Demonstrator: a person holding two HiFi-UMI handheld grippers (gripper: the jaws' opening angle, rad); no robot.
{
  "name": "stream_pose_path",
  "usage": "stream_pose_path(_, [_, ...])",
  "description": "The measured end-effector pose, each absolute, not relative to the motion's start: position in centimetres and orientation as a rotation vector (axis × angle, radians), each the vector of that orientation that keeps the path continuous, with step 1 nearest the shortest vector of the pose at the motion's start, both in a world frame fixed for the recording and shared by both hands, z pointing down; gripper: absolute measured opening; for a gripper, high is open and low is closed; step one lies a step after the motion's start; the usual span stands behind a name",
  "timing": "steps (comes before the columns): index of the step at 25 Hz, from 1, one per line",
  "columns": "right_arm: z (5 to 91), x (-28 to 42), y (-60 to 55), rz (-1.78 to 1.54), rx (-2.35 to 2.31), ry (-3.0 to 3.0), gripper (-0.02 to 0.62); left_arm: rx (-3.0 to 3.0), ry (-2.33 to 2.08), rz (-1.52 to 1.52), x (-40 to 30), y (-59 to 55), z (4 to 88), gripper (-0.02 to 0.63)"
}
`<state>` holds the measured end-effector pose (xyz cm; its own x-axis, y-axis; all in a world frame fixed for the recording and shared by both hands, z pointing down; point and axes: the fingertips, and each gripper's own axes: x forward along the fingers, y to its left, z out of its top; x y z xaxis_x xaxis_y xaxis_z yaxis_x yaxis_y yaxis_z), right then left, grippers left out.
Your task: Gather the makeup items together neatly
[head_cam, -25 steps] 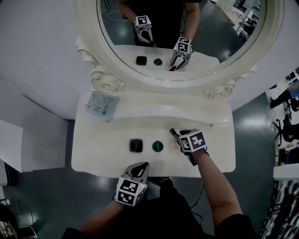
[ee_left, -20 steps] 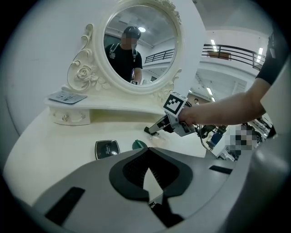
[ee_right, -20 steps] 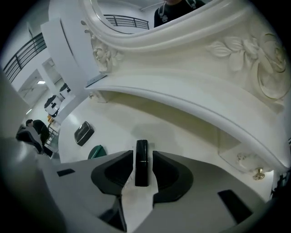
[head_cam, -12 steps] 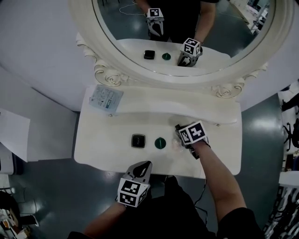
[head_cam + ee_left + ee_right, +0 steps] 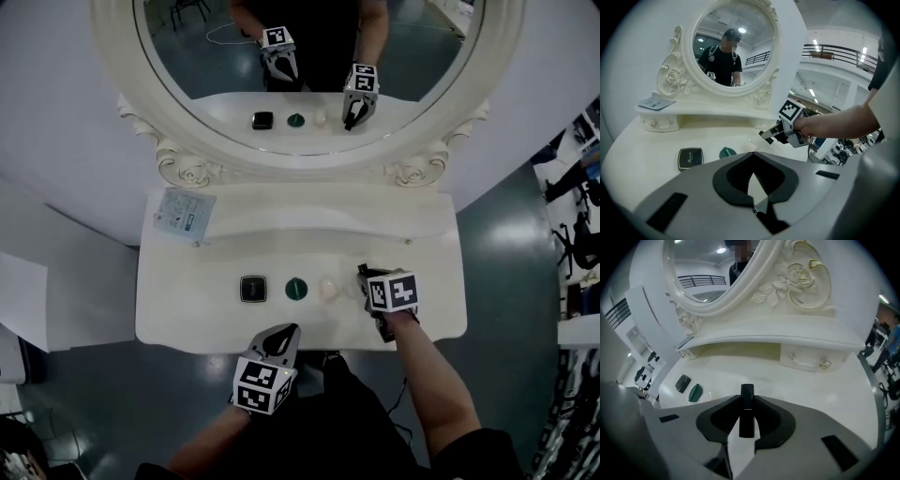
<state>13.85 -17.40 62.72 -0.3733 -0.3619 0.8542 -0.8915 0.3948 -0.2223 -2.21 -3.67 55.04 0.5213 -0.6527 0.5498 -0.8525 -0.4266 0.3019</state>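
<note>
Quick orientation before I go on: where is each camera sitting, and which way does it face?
Head view: on the person's head, steeply down on the dressing table; both forearms show, with left gripper and right gripper.
Left gripper view: on the shut left gripper, facing across the table to the mirror; the right forearm shows.
Right gripper view: on the right gripper, facing the drawer; its jaws, just been closing, grip a black tube.
Shared: all three show the black compact and green round case.

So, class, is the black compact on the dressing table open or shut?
Shut: the compact lies flat on the table with its lid down, no inside showing.
</note>
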Motion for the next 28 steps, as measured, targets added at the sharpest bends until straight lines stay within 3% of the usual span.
stream_pose_path(11, [64.5,17.1,-14.2,1.022,1.304,-1.814,0.110,2.278,-1.157,0.505,-2.2,-4.4,54.9,0.009])
stream_pose_path(28, [65.1,15.5,-16.3,0.964,1.334,-1.801,0.110,2.268,-1.129,0.541,-4.8,-4.5,55.8,0.009])
